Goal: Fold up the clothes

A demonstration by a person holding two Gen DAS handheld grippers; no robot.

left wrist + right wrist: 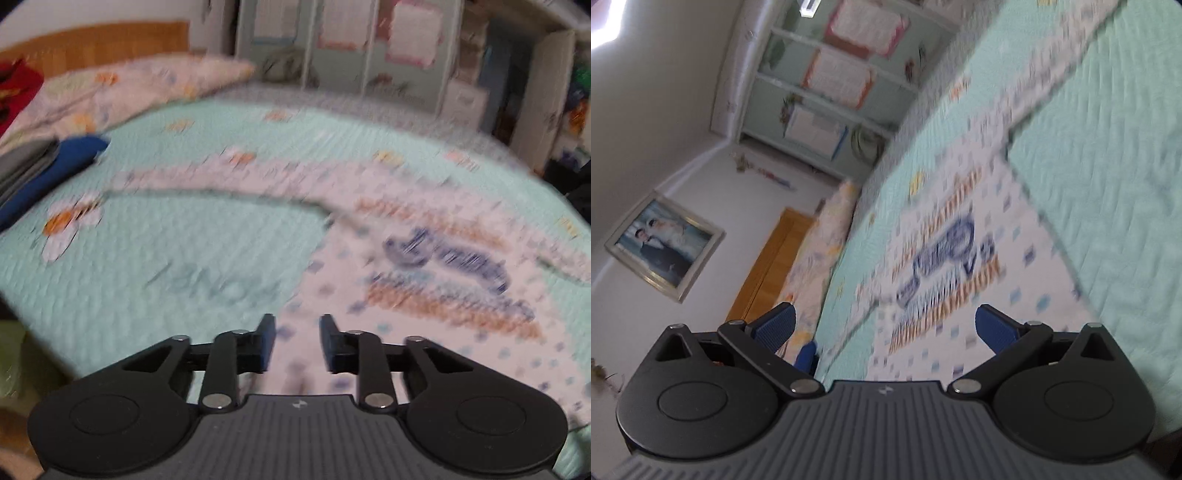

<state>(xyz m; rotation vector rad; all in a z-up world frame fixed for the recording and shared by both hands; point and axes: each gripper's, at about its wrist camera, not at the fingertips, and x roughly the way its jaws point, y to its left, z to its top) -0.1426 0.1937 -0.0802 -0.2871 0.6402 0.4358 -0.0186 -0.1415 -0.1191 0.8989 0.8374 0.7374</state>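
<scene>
Bedroom, mint quilted bedspread point(155, 258); white printed long-sleeve shirt point(424, 280) lies spread at centre-right, one sleeve reaching left. Only the left view shows folded grey and blue clothes point(48, 166) at left edge; only the right shows a framed photo point(665, 245). Left gripper point(297, 341) half-parted over the shirt's lower edge, grip unclear in blur; right gripper point(884, 326) wide apart, empty, bare quilt at right.

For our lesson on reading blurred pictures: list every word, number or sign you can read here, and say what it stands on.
"CHAMPION": orange line low on the white printed shirt, roughly legible in the right wrist view.
Large blue print above it: too blurred to read.
Upper orange line: too blurred.
Faint lettering on the green bedspread: unreadable.
Framed papers on the cabinet: too small.
</scene>
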